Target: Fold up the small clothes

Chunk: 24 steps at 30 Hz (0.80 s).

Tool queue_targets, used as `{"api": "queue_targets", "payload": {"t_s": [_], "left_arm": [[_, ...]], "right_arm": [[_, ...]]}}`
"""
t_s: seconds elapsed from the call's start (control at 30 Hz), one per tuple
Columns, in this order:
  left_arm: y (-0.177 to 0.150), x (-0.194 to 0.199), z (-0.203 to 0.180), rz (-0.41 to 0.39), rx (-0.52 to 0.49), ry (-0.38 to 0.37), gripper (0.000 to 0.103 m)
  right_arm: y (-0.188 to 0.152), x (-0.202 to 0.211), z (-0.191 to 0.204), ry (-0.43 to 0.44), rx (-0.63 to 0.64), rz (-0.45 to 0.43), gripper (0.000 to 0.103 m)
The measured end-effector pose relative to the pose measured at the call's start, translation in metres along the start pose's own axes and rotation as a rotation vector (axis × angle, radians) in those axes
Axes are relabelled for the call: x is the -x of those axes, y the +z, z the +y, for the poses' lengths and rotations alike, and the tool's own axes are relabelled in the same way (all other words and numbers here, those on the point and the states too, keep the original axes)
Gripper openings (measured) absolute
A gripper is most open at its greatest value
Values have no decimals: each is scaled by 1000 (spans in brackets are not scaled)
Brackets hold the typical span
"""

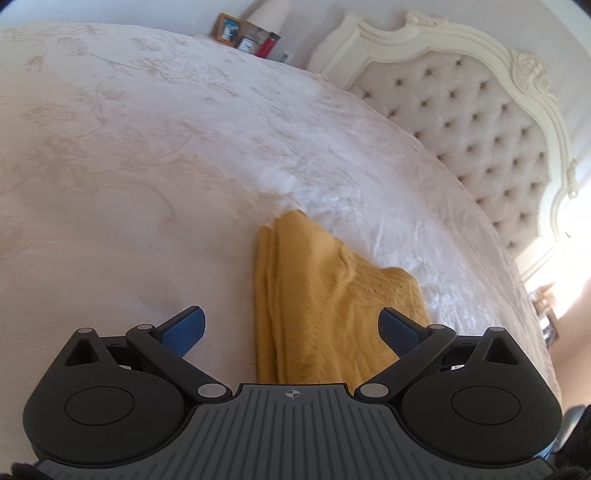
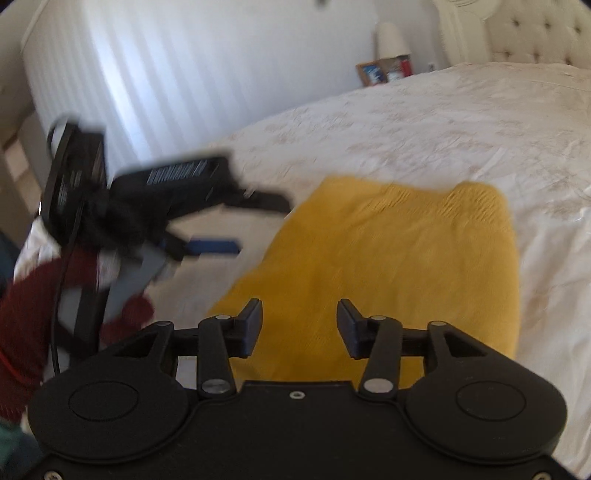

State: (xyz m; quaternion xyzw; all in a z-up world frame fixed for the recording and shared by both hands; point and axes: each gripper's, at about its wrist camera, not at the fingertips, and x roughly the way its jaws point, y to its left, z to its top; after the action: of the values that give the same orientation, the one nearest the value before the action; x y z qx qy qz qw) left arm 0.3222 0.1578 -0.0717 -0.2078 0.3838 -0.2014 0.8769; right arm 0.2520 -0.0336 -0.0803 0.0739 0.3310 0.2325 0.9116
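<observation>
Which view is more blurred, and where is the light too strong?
Right wrist view: motion blur smears the left gripper and the yellow garment. Left wrist view: mostly sharp, but the window side is overexposed; fisheye bends the headboard.

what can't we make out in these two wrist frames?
- Yellow garment: near edge hidden behind the left gripper body, left wrist view.
- Same garment, right wrist view: motion blur hides the knit; right gripper covers its near edge.
- Photo frame: too small to make out.
- Dark red cloth: cut off by the frame edge.
</observation>
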Motion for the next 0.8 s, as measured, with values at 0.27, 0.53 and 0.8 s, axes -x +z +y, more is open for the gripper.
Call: {"api": "queue_targets", "payload": {"t_s": [0.27, 0.53, 0.8], "left_arm": [[-10, -15, -16, 37, -78, -38, 102], [-22, -26, -8, 94, -116, 145, 100], [-20, -22, -3, 88, -116, 181, 100]], "right_arm": [[-31, -14, 38, 37, 166, 95, 55], [-25, 9, 24, 42, 126, 56, 68], [-1, 36, -23, -77, 54, -53, 102]]}}
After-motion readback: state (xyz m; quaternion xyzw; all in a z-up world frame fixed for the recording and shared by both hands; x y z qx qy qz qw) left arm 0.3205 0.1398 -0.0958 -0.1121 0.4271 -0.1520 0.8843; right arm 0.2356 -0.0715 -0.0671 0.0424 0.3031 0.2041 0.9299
